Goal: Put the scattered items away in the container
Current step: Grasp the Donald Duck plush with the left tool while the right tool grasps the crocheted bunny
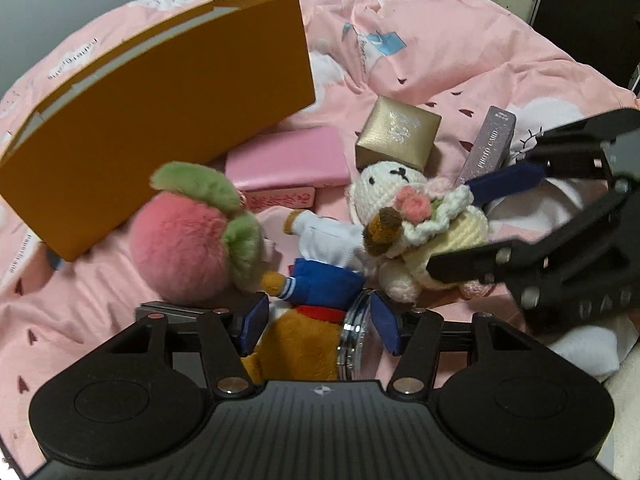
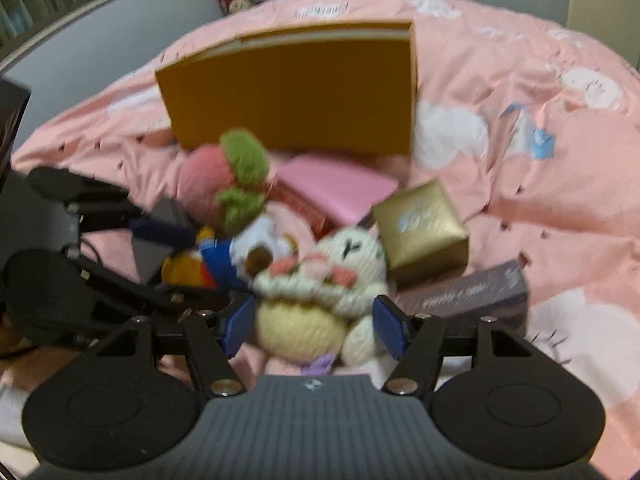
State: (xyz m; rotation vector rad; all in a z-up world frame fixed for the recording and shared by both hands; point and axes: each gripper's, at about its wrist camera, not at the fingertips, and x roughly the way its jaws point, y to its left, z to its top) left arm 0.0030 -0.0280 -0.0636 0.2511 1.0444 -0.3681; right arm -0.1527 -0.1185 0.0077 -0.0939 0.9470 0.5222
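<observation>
An orange cardboard box (image 1: 168,116) stands on the pink bed; it also shows in the right wrist view (image 2: 296,92). My left gripper (image 1: 320,324) is open around an orange plush in a blue sailor top (image 1: 316,280), pads at both its sides. My right gripper (image 2: 316,326) is open around a cream crochet bunny holding flowers (image 2: 316,296); the bunny also shows in the left wrist view (image 1: 420,216), with the right gripper (image 1: 480,224) beside it. A pink-and-green fluffy plush (image 1: 188,240) lies by the box.
A pink case (image 1: 288,164), a gold gift box (image 1: 400,132) and a grey photo-card box (image 1: 488,148) lie behind the plushes. A round clear-rimmed disc (image 1: 354,332) sits by the left gripper's right pad. The pink duvet (image 1: 440,60) is wrinkled.
</observation>
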